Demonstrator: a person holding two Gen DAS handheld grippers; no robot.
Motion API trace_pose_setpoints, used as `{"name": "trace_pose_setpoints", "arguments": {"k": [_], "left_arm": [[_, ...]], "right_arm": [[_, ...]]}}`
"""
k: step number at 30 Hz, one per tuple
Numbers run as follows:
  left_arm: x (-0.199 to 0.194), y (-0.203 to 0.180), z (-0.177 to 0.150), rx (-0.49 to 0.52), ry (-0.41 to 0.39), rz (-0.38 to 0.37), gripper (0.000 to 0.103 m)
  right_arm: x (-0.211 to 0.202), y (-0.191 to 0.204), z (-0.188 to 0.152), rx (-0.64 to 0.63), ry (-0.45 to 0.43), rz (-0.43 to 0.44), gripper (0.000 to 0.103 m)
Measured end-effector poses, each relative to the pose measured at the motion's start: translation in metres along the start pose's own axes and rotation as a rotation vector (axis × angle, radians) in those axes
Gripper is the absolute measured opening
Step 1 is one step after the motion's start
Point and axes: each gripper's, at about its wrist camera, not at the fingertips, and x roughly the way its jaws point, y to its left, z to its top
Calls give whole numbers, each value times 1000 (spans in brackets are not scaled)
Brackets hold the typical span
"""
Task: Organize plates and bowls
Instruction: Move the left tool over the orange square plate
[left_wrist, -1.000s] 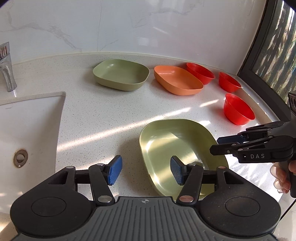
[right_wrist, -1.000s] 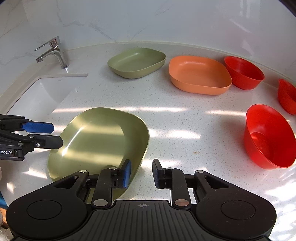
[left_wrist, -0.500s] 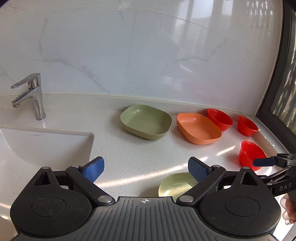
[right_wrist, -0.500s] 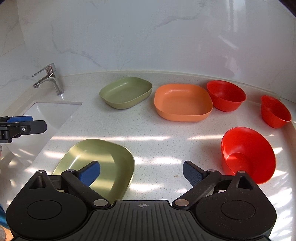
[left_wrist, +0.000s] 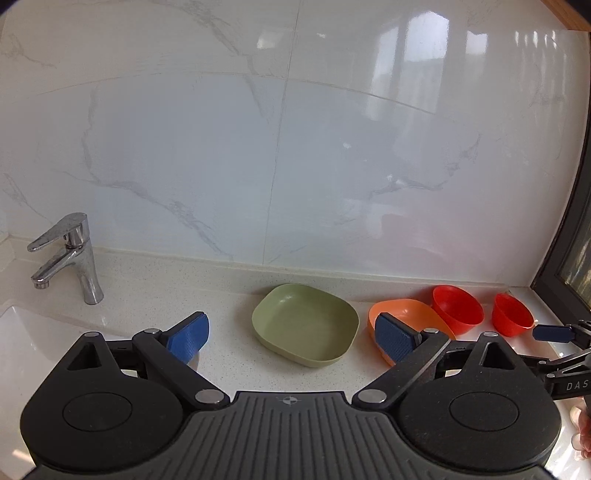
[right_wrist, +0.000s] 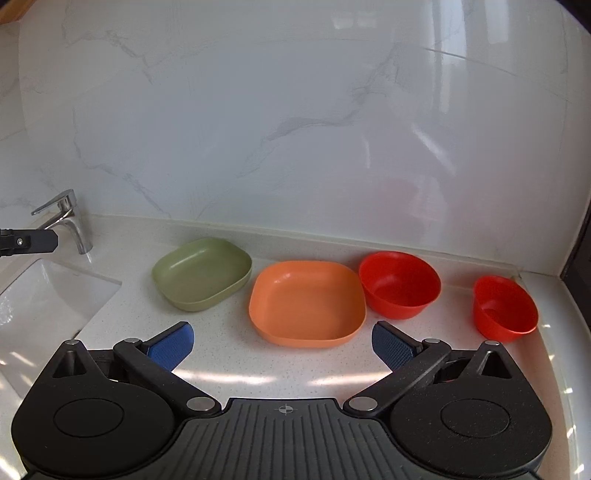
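A green plate (left_wrist: 306, 324) (right_wrist: 202, 271) sits near the back wall, with an orange plate (right_wrist: 307, 302) (left_wrist: 404, 315) to its right. Two red bowls (right_wrist: 399, 283) (right_wrist: 504, 307) stand further right; they also show in the left wrist view (left_wrist: 457, 308) (left_wrist: 512, 314). My left gripper (left_wrist: 291, 338) is open wide and empty, raised above the counter. My right gripper (right_wrist: 283, 343) is open wide and empty, in front of the orange plate. The nearer yellow-green plate and the third red bowl are hidden below both views.
A chrome faucet (left_wrist: 70, 254) (right_wrist: 64, 216) and a white sink (right_wrist: 40, 295) lie at the left. A dark window frame (left_wrist: 565, 258) borders the counter on the right. The marble wall rises behind the dishes.
Both grippers have opened wide and tilted up and back. The near yellow-green plate and the nearest red bowl have dropped out of view.
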Motion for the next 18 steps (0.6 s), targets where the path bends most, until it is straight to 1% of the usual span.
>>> {"name": "trace_pose_setpoints", "arguments": {"k": [2,7,10,12,13,15,16,18], "left_arm": [[6,-5,8,9,-2,7,98],[32,-27,21,28,31,-17,98],[50,-43,20,54,57,-32,98],[65,-55,18,69,83,-51,98],[72,-59,18,72,94,-56,98],[90,-68,17,74,124,-74,95],[97,-73,16,75,138,-82,94],[115,-83,14,76,177,-98,90]], "right_arm": [[5,-4,8,-11,-14,-7,102],[21,-15,26,-40,-50,-1,102],[34,-22,32,-41,-43,9,95],[47,-28,35,-40,-22,9,88],[52,-31,35,-39,-12,9,86],[63,-37,35,-33,11,11,78],[69,-41,33,-28,26,11,76],[80,-47,32,-15,50,13,69]]}}
